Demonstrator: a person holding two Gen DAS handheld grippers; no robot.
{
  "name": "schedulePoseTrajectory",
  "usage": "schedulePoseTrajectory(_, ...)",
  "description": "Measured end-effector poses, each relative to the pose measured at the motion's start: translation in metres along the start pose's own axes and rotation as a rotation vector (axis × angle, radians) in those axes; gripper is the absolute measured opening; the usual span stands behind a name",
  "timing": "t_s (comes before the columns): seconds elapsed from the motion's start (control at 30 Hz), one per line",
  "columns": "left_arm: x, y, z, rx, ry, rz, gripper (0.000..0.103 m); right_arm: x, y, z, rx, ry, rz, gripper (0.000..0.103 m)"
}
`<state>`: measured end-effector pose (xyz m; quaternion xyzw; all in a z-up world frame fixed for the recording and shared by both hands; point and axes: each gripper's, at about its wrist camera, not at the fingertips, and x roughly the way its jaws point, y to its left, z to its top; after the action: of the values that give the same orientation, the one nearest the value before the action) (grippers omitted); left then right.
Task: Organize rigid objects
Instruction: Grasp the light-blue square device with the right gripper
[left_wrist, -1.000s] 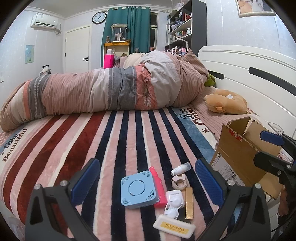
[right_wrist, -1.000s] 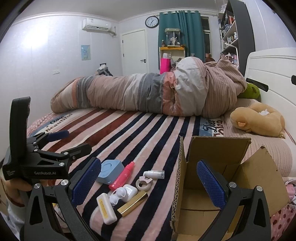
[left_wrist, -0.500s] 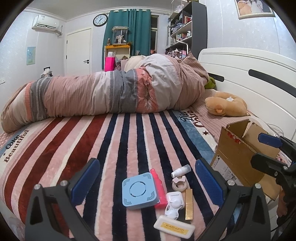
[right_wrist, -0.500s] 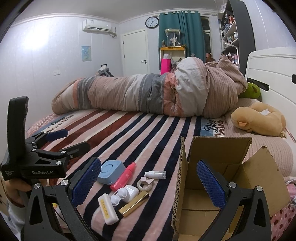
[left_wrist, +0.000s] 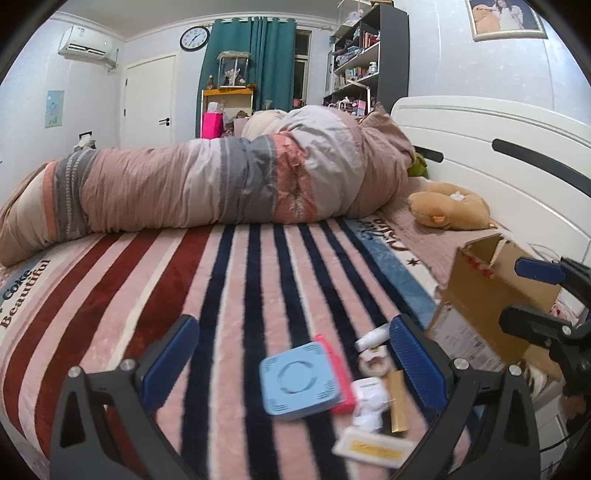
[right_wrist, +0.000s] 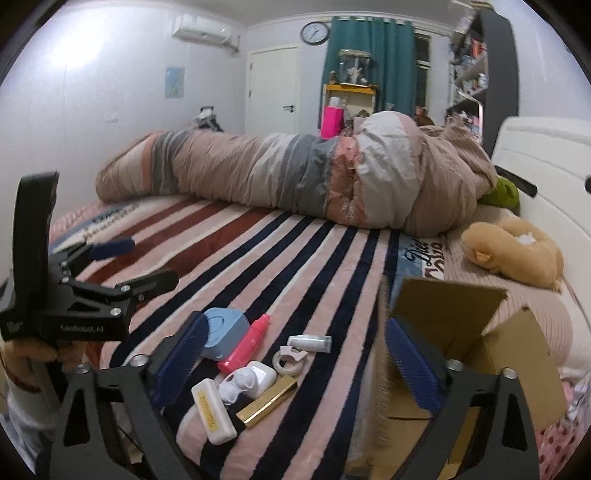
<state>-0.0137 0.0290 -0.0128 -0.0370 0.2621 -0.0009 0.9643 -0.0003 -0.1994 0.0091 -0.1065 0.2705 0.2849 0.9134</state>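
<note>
Several small rigid objects lie on the striped blanket near the bed's front edge: a blue square box (left_wrist: 298, 380) (right_wrist: 224, 331), a pink bottle (right_wrist: 245, 348), a small white tube (right_wrist: 309, 343), a tape dispenser (right_wrist: 290, 358), a white earbud-style case (right_wrist: 246, 380), a gold bar (right_wrist: 266, 403) and a white labelled case (right_wrist: 213, 411) (left_wrist: 372, 448). An open cardboard box (right_wrist: 469, 347) (left_wrist: 491, 295) stands to their right. My left gripper (left_wrist: 291, 365) is open above the blue box. My right gripper (right_wrist: 291, 365) is open and empty over the pile, beside the cardboard box.
A rolled striped duvet (left_wrist: 221, 184) lies across the back of the bed. A tan plush toy (right_wrist: 513, 251) rests by the white headboard (left_wrist: 498, 147). Shelves, a door and curtains stand behind the bed.
Both grippers have shifted: the pile now sits further right in the left view, and more between the fingers in the right view. Both stay open; no object has moved.
</note>
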Motion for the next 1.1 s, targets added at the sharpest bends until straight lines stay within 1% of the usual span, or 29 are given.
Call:
schedulePoseTrajectory(0.03, 0.002, 0.010, -0.002, 0.001, 0.003, 0.003, 0.102, 0.007, 0.007, 0.003, -0.012, 0.013, 0.010, 0.082)
schedulePoseTrajectory(0.07, 0.004, 0.018, -0.004, 0.005, 0.006, 0.000, 0.102, 0.016, 0.014, 0.005, -0.019, 0.036, 0.026, 0.079)
schedulePoseTrajectory(0.13, 0.011, 0.039, -0.008, 0.010, 0.027, -0.008, 0.102, 0.034, 0.027, 0.007, -0.033, 0.079, 0.067, 0.077)
schedulePoseTrajectory(0.2, 0.020, 0.057, -0.013, 0.011, 0.044, -0.018, 0.102, 0.058, 0.044, 0.005, -0.061, 0.141, 0.116, 0.076)
schedulePoseTrajectory(0.27, 0.032, 0.077, -0.021, 0.003, 0.080, -0.042, 0.102, 0.079, 0.056, 0.002, -0.074, 0.201, 0.166, 0.076)
schedulePoseTrajectory(0.3, 0.036, 0.082, -0.024, 0.003, 0.091, -0.044, 0.102, 0.095, 0.063, -0.001, -0.075, 0.250, 0.196, 0.076)
schedulePoseTrajectory(0.4, 0.050, 0.099, -0.035, 0.000, 0.131, -0.053, 0.102, 0.129, 0.074, -0.010, -0.075, 0.344, 0.224, 0.076)
schedulePoseTrajectory(0.5, 0.059, 0.109, -0.043, -0.017, 0.153, -0.080, 0.102, 0.154, 0.076, -0.016, -0.063, 0.406, 0.232, 0.076)
schedulePoseTrajectory(0.63, 0.064, 0.119, -0.052, -0.037, 0.157, -0.086, 0.102, 0.176, 0.082, -0.017, -0.055, 0.434, 0.271, 0.076)
schedulePoseTrajectory(0.67, 0.064, 0.120, -0.052, -0.043, 0.158, -0.089, 0.102, 0.182, 0.084, -0.016, -0.055, 0.438, 0.277, 0.078)
schedulePoseTrajectory(0.7, 0.065, 0.122, -0.054, -0.050, 0.160, -0.093, 0.102, 0.185, 0.086, -0.016, -0.059, 0.439, 0.273, 0.078)
schedulePoseTrajectory(0.73, 0.065, 0.124, -0.055, -0.056, 0.161, -0.093, 0.102, 0.190, 0.089, -0.015, -0.078, 0.434, 0.250, 0.078)
schedulePoseTrajectory(0.8, 0.065, 0.127, -0.055, -0.062, 0.162, -0.084, 0.102, 0.198, 0.093, -0.013, -0.089, 0.430, 0.235, 0.082)
schedulePoseTrajectory(0.83, 0.066, 0.128, -0.055, -0.064, 0.162, -0.078, 0.102, 0.202, 0.093, -0.012, -0.084, 0.432, 0.240, 0.086)
schedulePoseTrajectory(0.87, 0.067, 0.130, -0.055, -0.067, 0.162, -0.074, 0.102, 0.207, 0.094, -0.011, -0.081, 0.440, 0.248, 0.087)
schedulePoseTrajectory(0.97, 0.065, 0.134, -0.054, -0.076, 0.161, -0.067, 0.102, 0.228, 0.102, -0.014, -0.056, 0.504, 0.308, 0.087)
schedulePoseTrajectory(1.03, 0.064, 0.136, -0.053, -0.078, 0.158, -0.062, 0.102, 0.237, 0.108, -0.017, -0.074, 0.515, 0.290, 0.087)
schedulePoseTrajectory(1.1, 0.063, 0.138, -0.053, -0.080, 0.161, -0.058, 0.102, 0.245, 0.111, -0.017, -0.064, 0.520, 0.273, 0.087)
